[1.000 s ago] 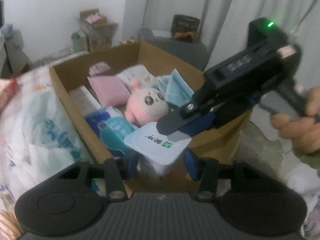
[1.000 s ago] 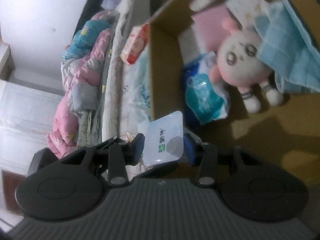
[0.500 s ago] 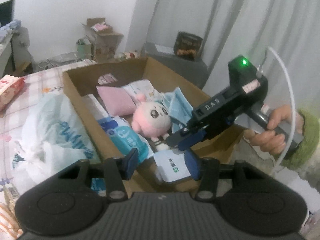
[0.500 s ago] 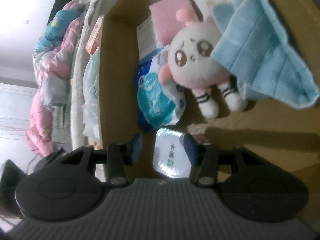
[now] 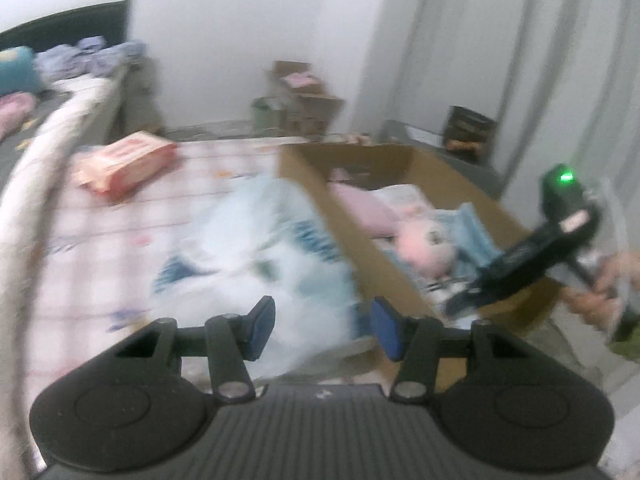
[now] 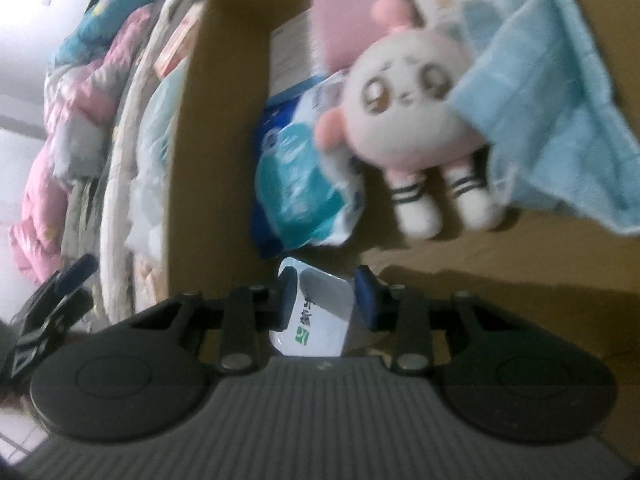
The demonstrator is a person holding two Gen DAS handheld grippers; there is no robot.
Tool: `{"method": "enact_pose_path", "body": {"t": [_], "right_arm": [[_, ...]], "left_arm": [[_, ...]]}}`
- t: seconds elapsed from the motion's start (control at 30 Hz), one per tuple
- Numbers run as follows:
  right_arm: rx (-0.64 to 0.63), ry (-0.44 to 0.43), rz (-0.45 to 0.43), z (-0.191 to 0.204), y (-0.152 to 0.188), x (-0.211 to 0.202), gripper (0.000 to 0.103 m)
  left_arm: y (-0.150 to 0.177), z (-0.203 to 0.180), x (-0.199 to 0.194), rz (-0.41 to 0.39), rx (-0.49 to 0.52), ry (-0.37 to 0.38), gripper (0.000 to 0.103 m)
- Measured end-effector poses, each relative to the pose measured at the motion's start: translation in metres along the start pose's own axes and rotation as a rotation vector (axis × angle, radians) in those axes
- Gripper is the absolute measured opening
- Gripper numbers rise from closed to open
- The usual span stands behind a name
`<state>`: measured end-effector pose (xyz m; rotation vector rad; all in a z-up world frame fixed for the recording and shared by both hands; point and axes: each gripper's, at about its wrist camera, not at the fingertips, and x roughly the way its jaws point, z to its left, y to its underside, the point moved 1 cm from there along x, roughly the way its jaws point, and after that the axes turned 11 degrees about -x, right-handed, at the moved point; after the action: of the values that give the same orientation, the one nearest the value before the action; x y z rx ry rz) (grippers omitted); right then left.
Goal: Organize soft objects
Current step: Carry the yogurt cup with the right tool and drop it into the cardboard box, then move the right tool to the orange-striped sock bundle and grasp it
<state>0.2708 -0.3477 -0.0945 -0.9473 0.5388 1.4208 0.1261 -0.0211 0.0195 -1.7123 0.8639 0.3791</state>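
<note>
Holding a small white tissue packet with green print (image 6: 318,312) between the blue-padded fingers of our right gripper (image 6: 325,300), we have it low inside the brown cardboard box (image 6: 216,128), near the front corner, just below the teal-and-blue plastic pack of wipes (image 6: 300,184). A second ago both grippers met over the box rim with the packet between them; now our left gripper (image 5: 320,326) has swung away toward the bed, its fingers apart and holding nothing, so the handover is finished and the packet belongs to the right side alone. Through the left camera, which is blurred by motion, we face the white plastic bag with blue lettering (image 5: 272,256) lying on the checked bedsheet (image 5: 120,216) just beside the box wall, with an orange-red soft pack (image 5: 128,162) farther off on the bed. Inside the box, the pink-and-white plush doll with striped socks (image 6: 412,120) lies against the light blue folded towel (image 6: 552,112), and a pink pad (image 6: 352,20) sits behind them. We judge that the packet is nearly placed and only needs letting go, while the left side seems bound for the next soft item on the bed.
</note>
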Motion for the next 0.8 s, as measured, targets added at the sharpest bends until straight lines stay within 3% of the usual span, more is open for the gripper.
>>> {"method": "enact_pose_path", "body": {"t": [0.3,0.4,0.6,0.7,0.8], "right_arm": [[0.021,-0.063,0.027,0.013,0.011,0.011,0.034],[0.078,-0.075,0.024,0.008,0.012,0.01,0.043],[0.02,0.053,-0.135,0.031,0.006,-0.034,0.051],[-0.045,0.059,-0.225,0.061,0.001,-0.055,0.052],[-0.128,0.005,-0.263,0.102,-0.003,-0.058,0.052]], "left_arm": [[0.024,0.052,-0.018,0.008,-0.116,-0.076,0.055],[0.031,0.06,-0.019,0.003,-0.132,-0.089,0.056],[0.039,0.07,-0.023,-0.028,-0.134,-0.132,0.057],[0.042,0.078,-0.021,-0.03,-0.151,-0.172,0.056],[0.045,0.088,-0.015,-0.022,-0.171,-0.215,0.056]]}}
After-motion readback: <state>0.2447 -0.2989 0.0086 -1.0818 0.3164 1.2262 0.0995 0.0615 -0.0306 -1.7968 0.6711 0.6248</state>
